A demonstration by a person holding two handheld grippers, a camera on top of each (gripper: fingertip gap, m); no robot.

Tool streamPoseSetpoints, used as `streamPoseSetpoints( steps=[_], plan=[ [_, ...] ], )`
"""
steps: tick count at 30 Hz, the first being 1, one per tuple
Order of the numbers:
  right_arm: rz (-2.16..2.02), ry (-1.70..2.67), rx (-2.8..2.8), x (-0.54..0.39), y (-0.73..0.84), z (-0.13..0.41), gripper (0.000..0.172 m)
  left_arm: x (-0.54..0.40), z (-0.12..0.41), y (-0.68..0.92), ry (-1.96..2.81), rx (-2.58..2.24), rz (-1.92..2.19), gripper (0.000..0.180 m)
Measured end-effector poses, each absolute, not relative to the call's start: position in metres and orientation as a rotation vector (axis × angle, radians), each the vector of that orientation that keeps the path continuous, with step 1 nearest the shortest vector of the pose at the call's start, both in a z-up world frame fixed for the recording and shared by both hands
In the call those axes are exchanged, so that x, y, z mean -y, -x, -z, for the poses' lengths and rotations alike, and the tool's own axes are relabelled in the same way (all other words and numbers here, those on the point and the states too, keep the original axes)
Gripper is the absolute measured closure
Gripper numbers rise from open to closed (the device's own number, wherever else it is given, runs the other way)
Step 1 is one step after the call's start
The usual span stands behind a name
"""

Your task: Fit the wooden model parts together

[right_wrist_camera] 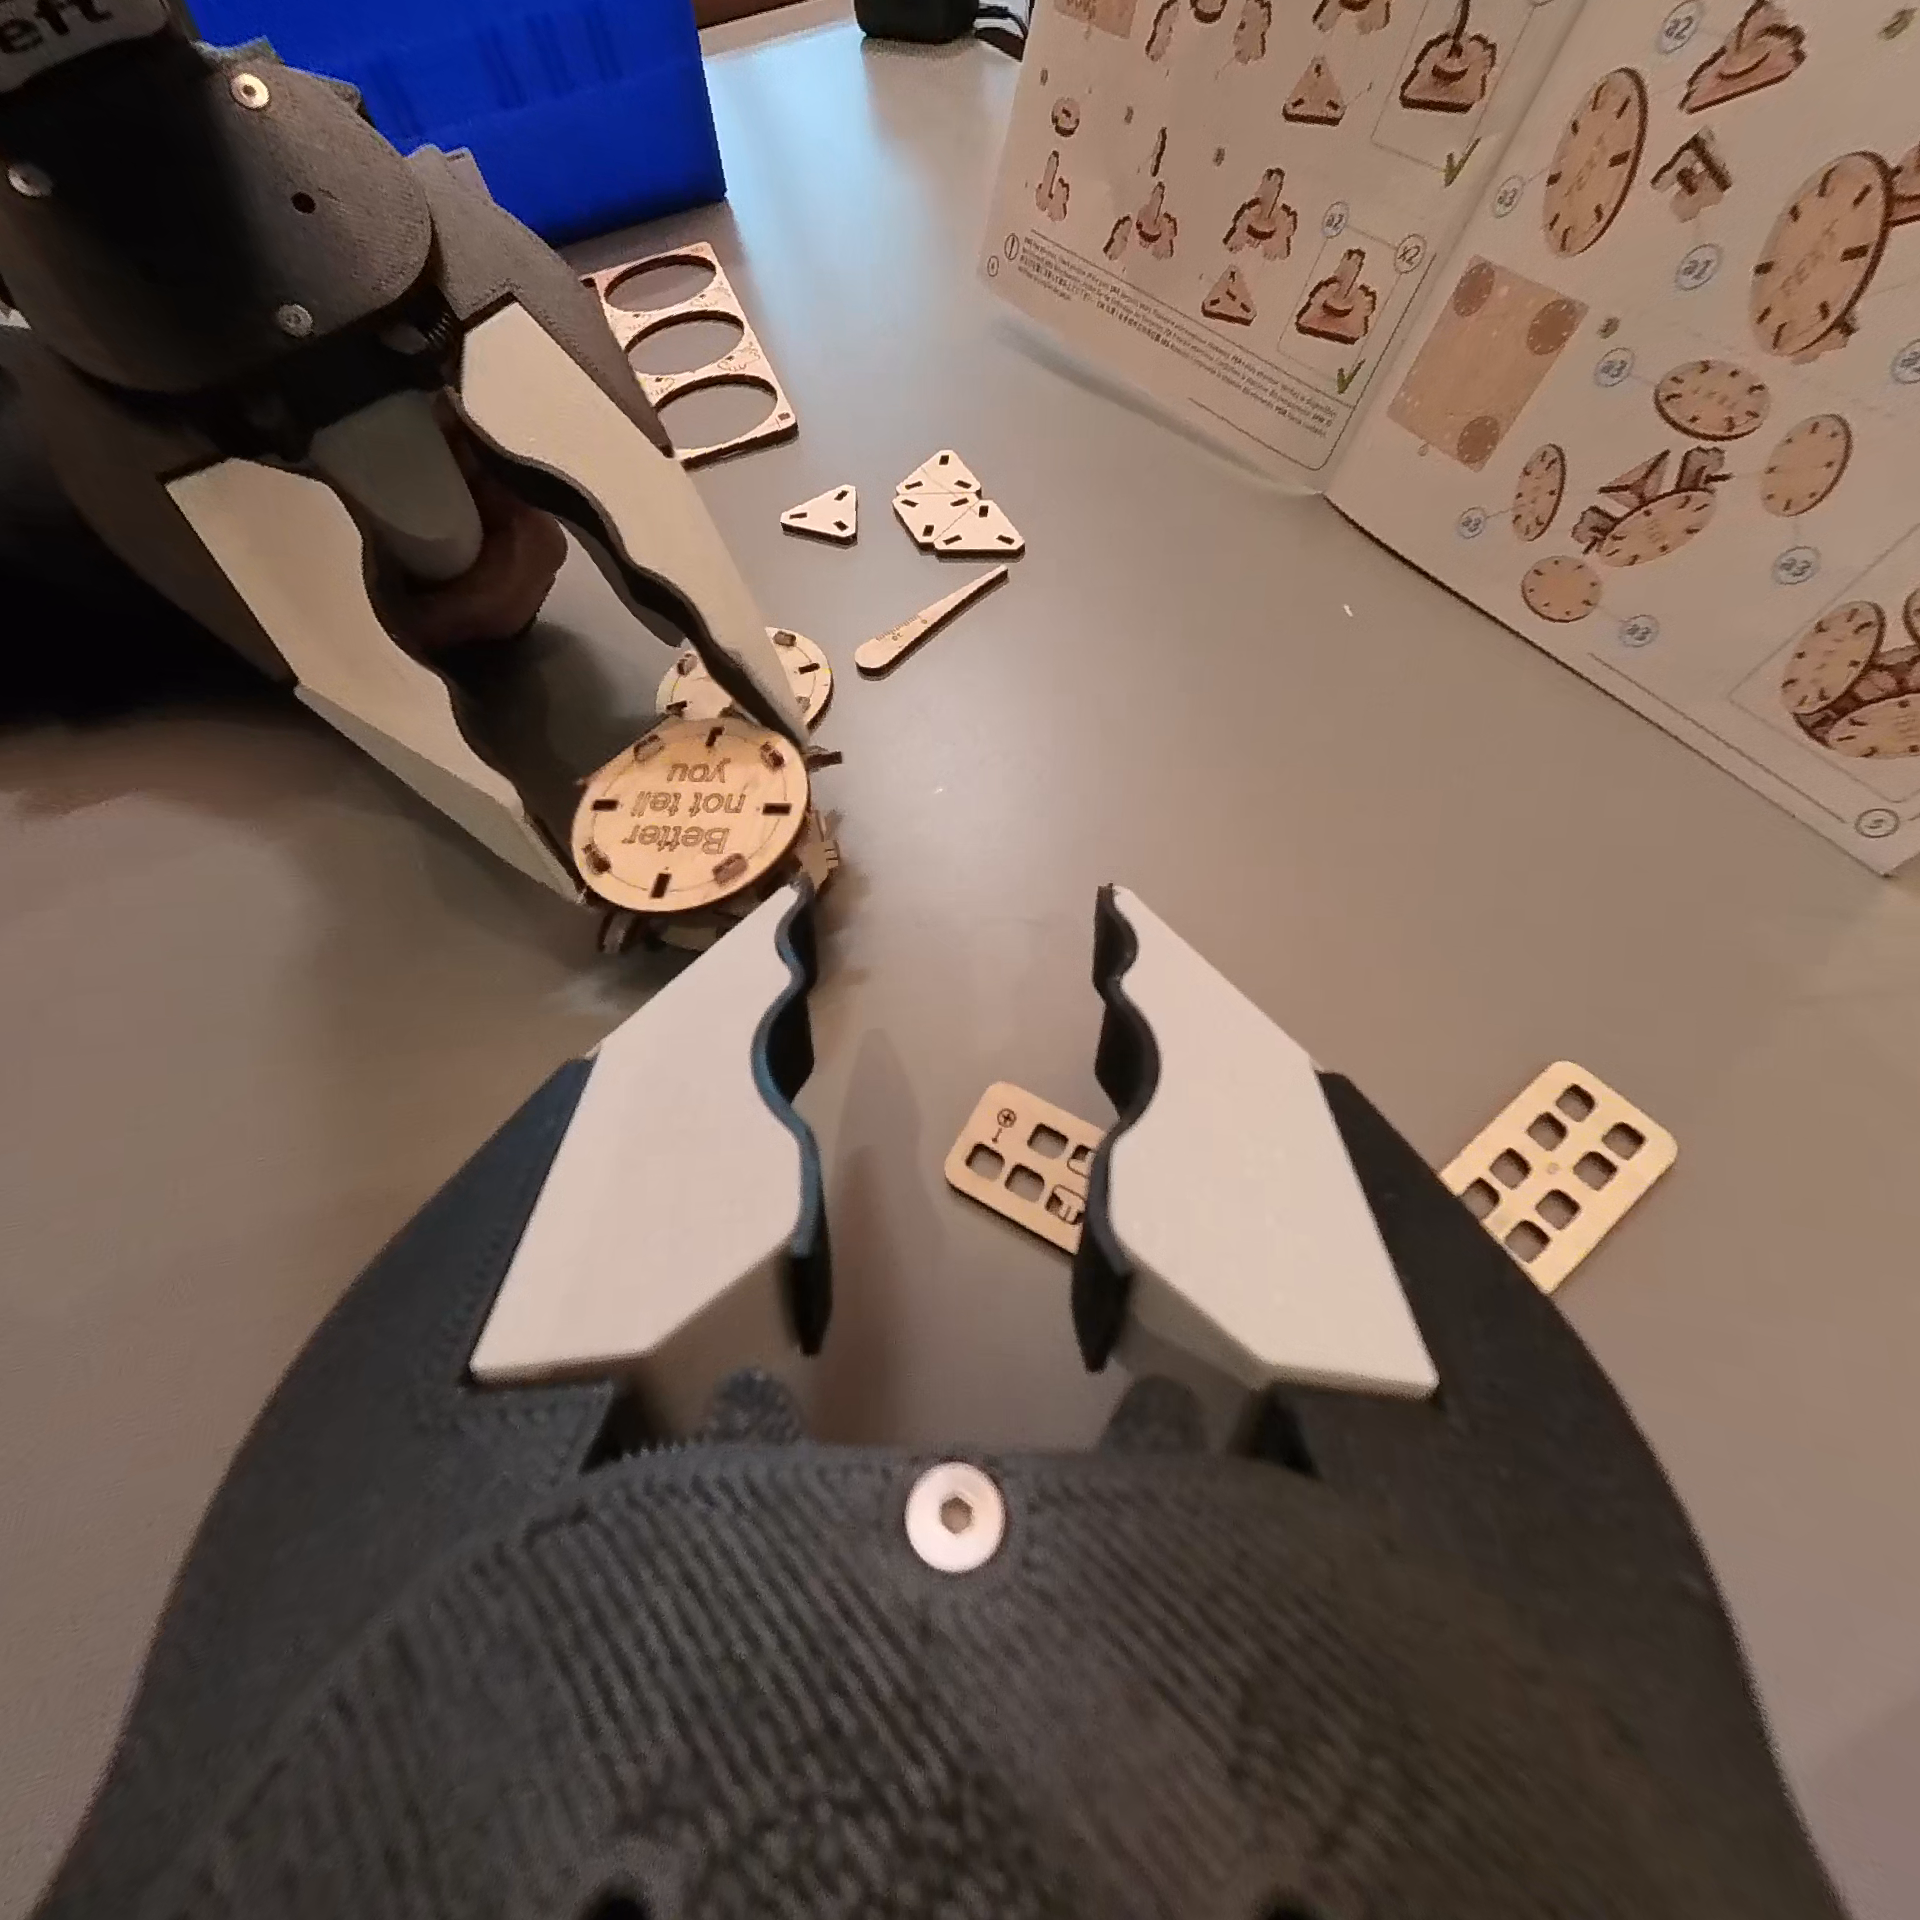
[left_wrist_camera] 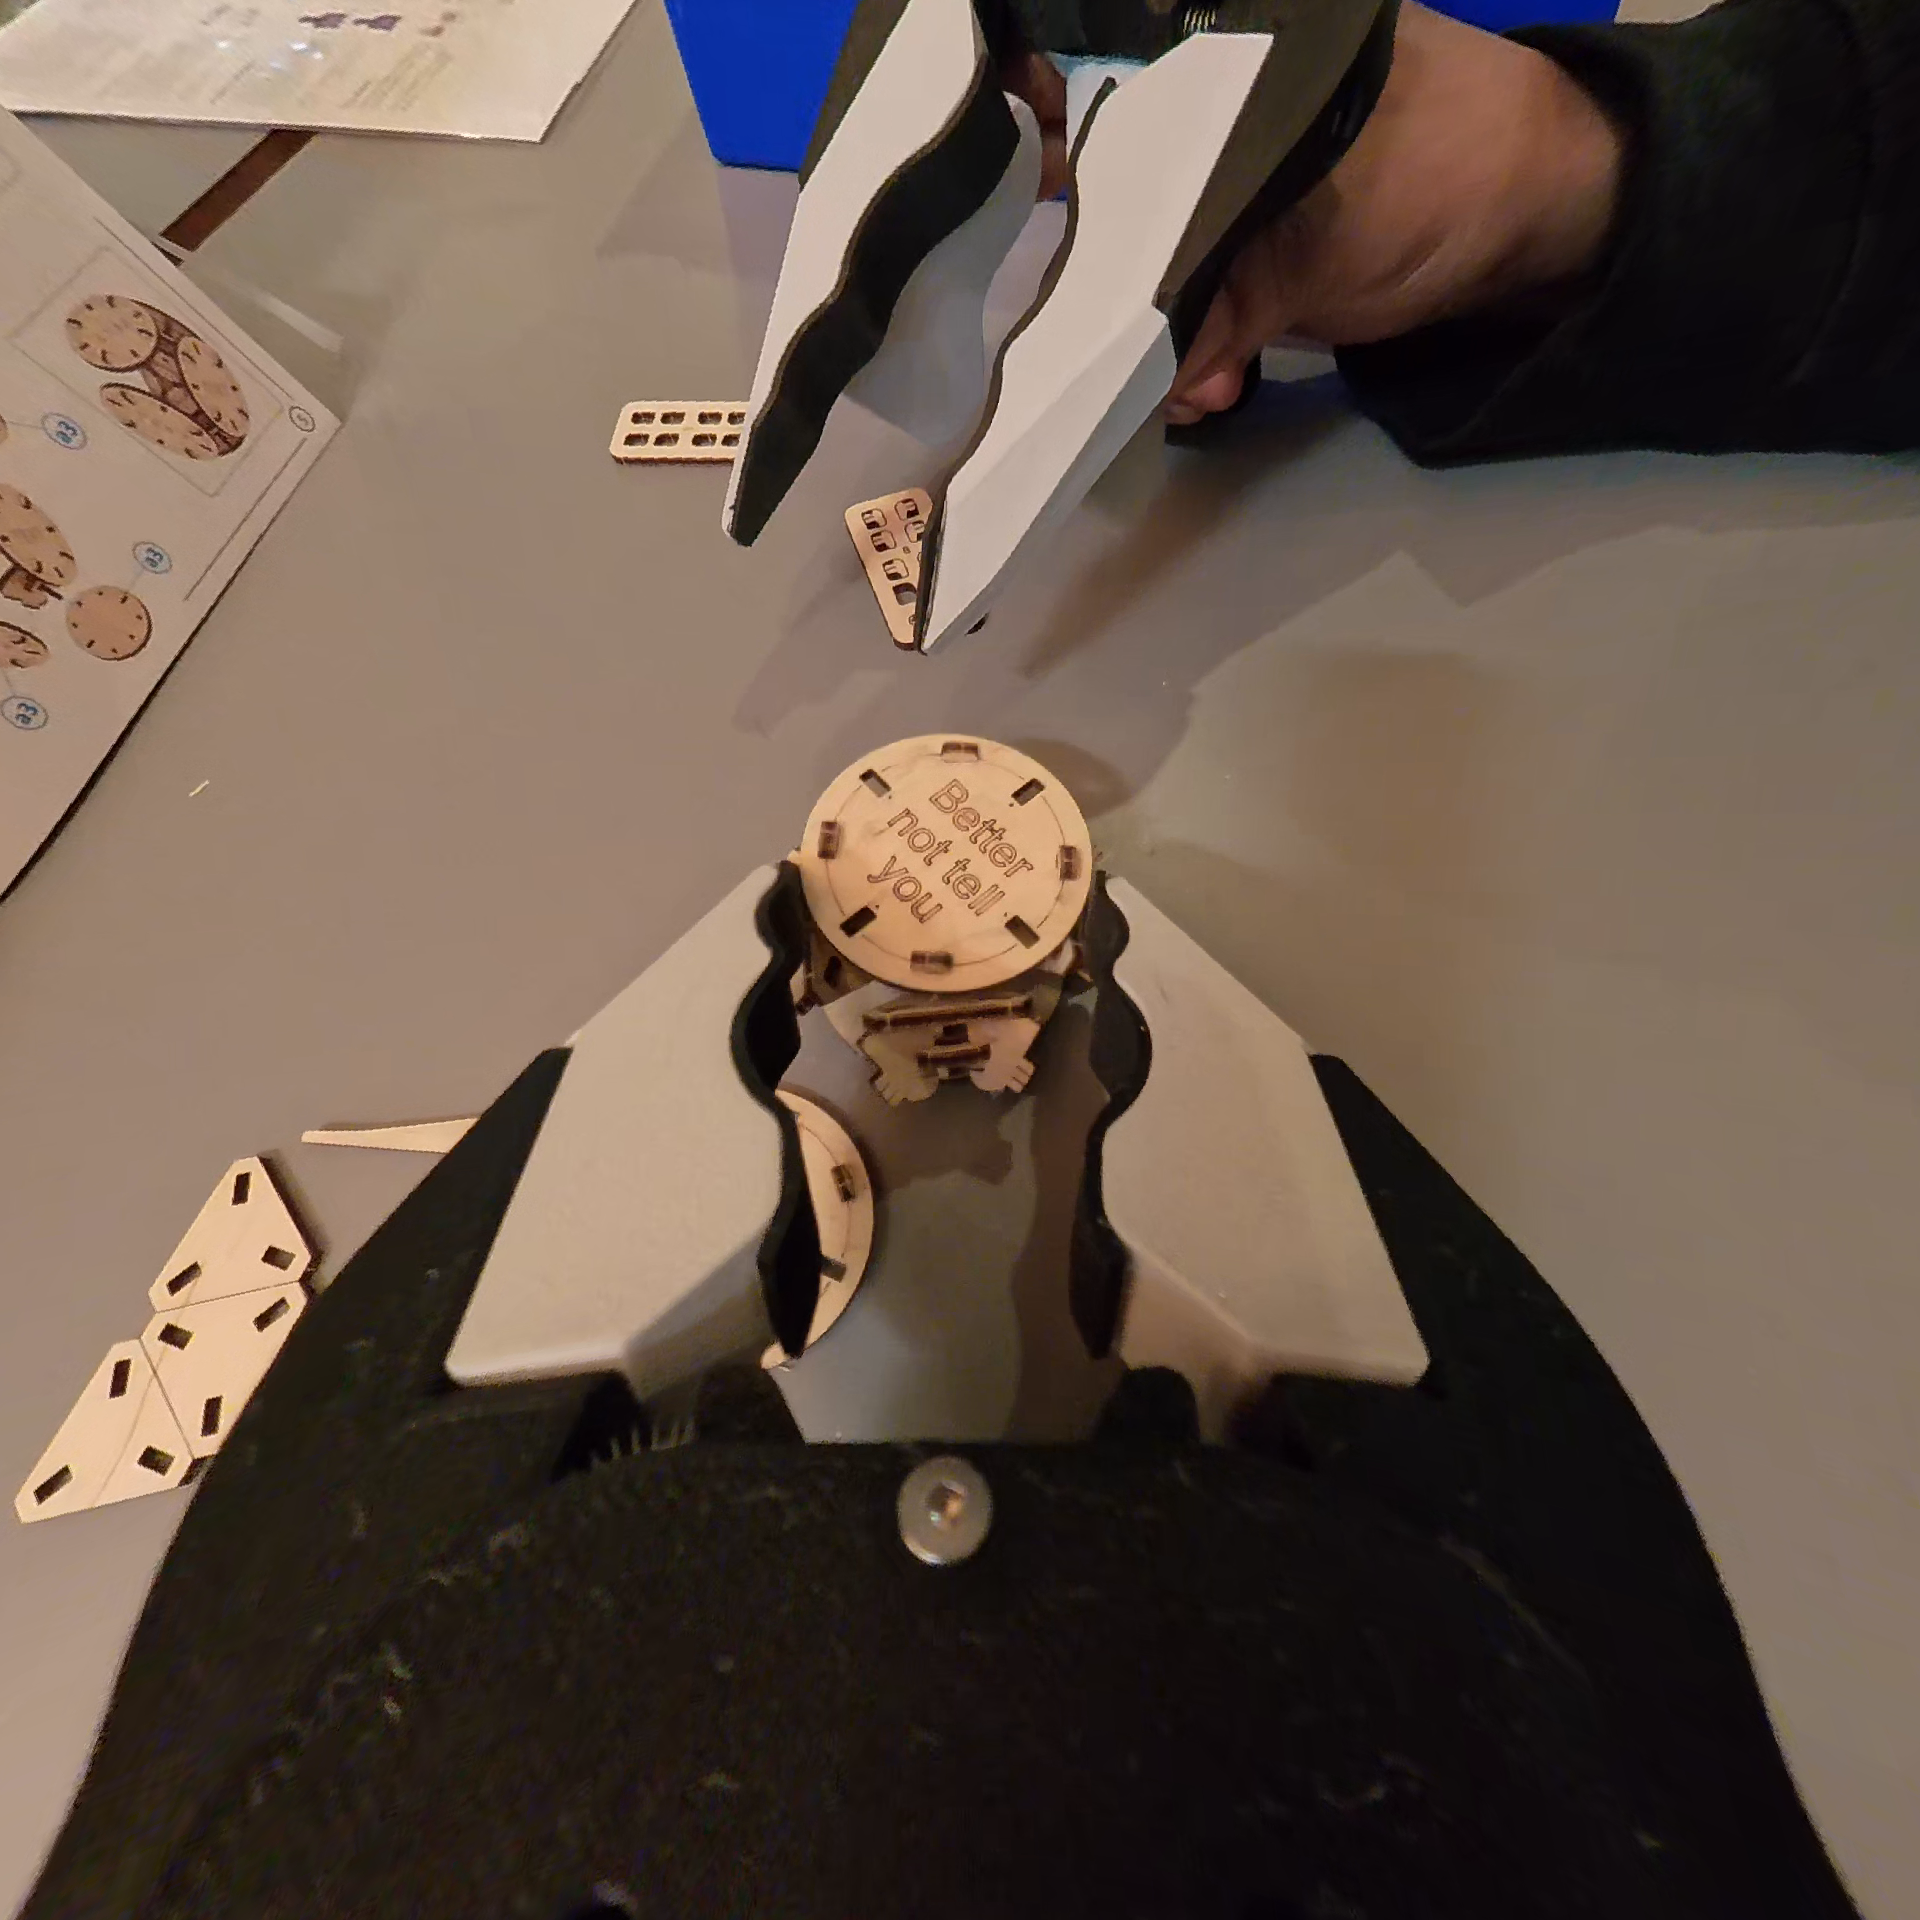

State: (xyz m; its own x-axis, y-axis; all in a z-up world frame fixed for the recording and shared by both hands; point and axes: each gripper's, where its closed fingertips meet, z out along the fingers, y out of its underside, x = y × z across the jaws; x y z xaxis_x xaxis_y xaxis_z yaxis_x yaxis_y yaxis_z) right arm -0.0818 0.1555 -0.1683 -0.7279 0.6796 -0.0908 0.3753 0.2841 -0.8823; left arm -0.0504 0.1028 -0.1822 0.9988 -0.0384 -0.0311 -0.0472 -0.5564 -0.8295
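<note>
Left claw (left_wrist_camera: 940,904) pinching wooden assembly (left_wrist_camera: 940,873); right claw (right_wrist_camera: 951,914) spread, nothing between its fingers

Your left claw's pads sit against opposite sides of the assembly at mid-worktop (right_wrist_camera: 1247,779): a round engraved disc already fitted on top of a slotted body. Your right claw hovers just beside it, near finger (right_wrist_camera: 727,1039) close to the assembly's edge, a small slotted plate (right_wrist_camera: 1023,1153) lying under the other finger. Loose items, not fitted: second disc (right_wrist_camera: 805,675) behind the assembly, triangular plates (right_wrist_camera: 956,514), wooden stick (right_wrist_camera: 930,623), larger slotted plate (right_wrist_camera: 1558,1174), punched-out frame (right_wrist_camera: 707,353) towards the far edge by the blue box (right_wrist_camera: 499,94). Instruction sheet (right_wrist_camera: 1558,416) open at the far right corner
</note>
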Motion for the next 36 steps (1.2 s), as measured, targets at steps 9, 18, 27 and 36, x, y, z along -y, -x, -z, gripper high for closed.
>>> streamPoseSetpoints(
  steps=[9, 18, 27, 36],
  plan=[
    [-1.419, 0.96, 2.256, -0.1552, 0.0817, 0.1685, 0.12, -0.1028, 0.1813, 0.0521, 2.156, -0.042, -0.005, 0.117],
    [-1.417, 0.959, 2.258, -0.1549, 0.0817, 0.1689, 0.12, -0.1036, 0.1892, 0.0527, 2.208, -0.051, -0.039, 0.112],
    [-1.414, 0.958, 2.26, -0.1548, 0.0817, 0.1693, 0.119, -0.1031, 0.1858, 0.051, 2.184, -0.06, -0.025, 0.125],
    [-1.411, 0.956, 2.263, -0.1546, 0.0815, 0.1696, 0.119, -0.1027, 0.1832, 0.0506, 2.167, -0.056, -0.002, 0.125]
  ],
)
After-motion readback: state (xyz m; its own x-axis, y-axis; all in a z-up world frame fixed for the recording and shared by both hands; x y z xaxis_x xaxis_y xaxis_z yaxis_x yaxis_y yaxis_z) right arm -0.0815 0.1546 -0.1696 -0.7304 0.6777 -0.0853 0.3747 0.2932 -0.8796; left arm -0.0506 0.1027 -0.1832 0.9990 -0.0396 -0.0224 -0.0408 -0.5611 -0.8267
